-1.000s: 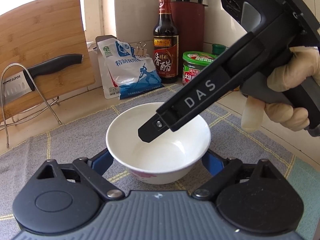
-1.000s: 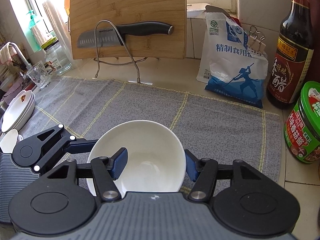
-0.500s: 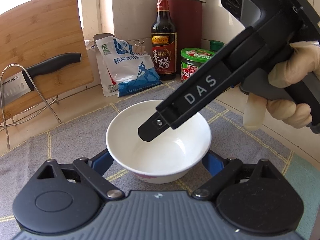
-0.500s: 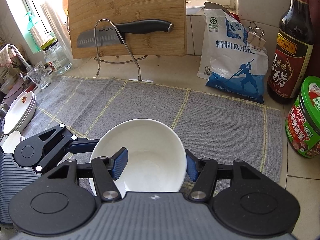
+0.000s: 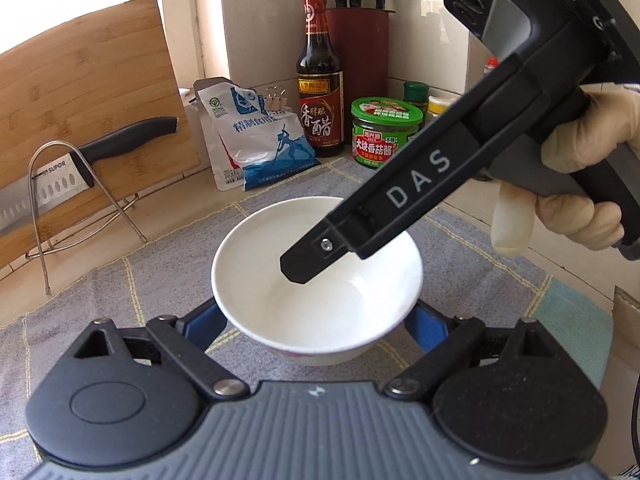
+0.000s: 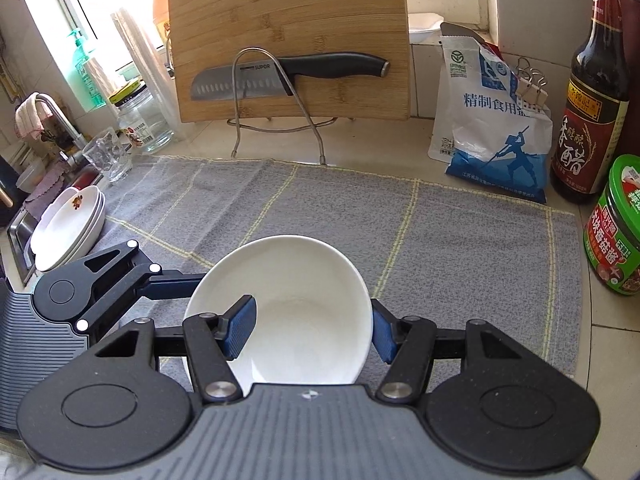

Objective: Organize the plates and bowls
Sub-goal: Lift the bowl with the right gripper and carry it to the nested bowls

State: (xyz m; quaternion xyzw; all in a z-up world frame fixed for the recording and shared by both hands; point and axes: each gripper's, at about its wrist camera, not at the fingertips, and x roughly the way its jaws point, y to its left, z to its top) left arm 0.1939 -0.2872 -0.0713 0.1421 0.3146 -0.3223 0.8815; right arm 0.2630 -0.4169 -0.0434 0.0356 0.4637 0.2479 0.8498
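A white bowl (image 5: 316, 284) is between both grippers above a grey checked mat (image 6: 440, 232). My left gripper (image 5: 316, 322) has its blue pads on the bowl's two outer sides. My right gripper (image 6: 312, 328) has one blue pad inside the bowl and one outside its right rim; in the left wrist view its finger (image 5: 384, 212) reaches down into the bowl. The bowl (image 6: 280, 308) looks tilted in the right wrist view. A stack of white plates (image 6: 68, 224) sits at the far left by the sink.
A bamboo cutting board (image 6: 288, 40) with a knife (image 6: 288, 74) on a wire rack stands at the back. A salt bag (image 6: 488, 128), a vinegar bottle (image 6: 596, 112) and a green-lidded jar (image 6: 616, 232) stand at the right. A glass (image 6: 108, 152) and a jar (image 6: 140, 120) stand at the left.
Both grippers and the bowl have pulled back a little from the back wall; the bottles and bag sit farther away. The hold on the bowl is unchanged.
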